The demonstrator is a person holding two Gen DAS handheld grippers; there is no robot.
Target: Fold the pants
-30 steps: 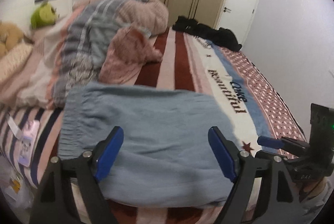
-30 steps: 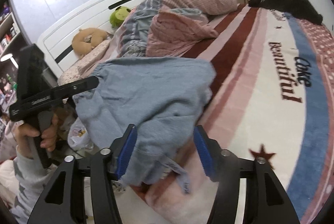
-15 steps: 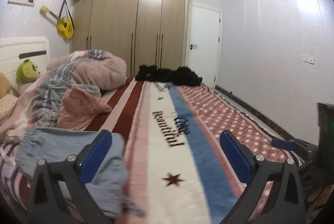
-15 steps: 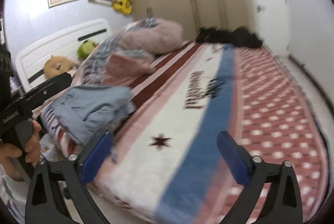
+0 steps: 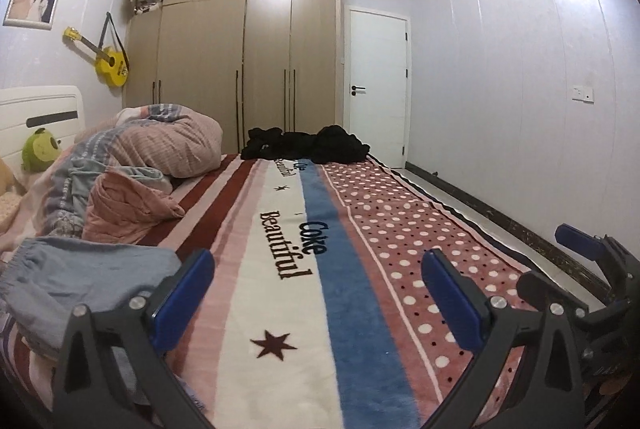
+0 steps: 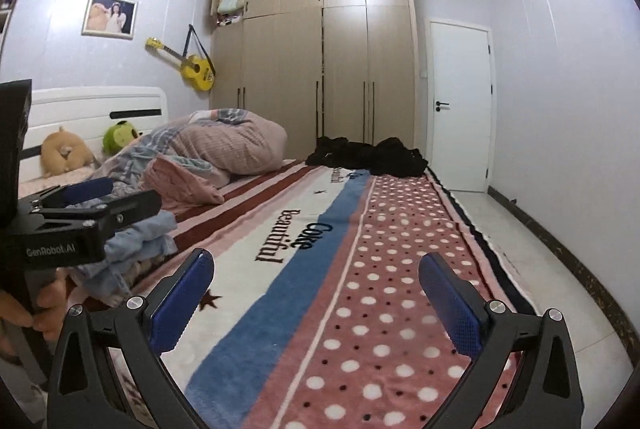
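Observation:
The folded light blue pants [image 5: 76,281] lie on the near left part of the bed; in the right wrist view the pants [image 6: 136,249] show partly behind the left gripper's body. My left gripper [image 5: 318,293] is open and empty, raised above the blanket to the right of the pants. My right gripper [image 6: 316,293] is open and empty, over the dotted part of the blanket. A pile of black clothes [image 5: 304,145] lies at the far end of the bed, and shows in the right wrist view [image 6: 368,155].
A striped and dotted blanket [image 5: 360,229] covers the bed. A bunched pink and grey duvet [image 5: 152,157] lies at the left. Plush toys [image 6: 116,137] sit by the headboard. A wardrobe [image 5: 248,61], a door [image 5: 376,89] and tiled floor [image 6: 540,249] lie beyond.
Both grippers have lifted away from the pants and opened wider. The views swung up and right from the pants to the length of the bed.

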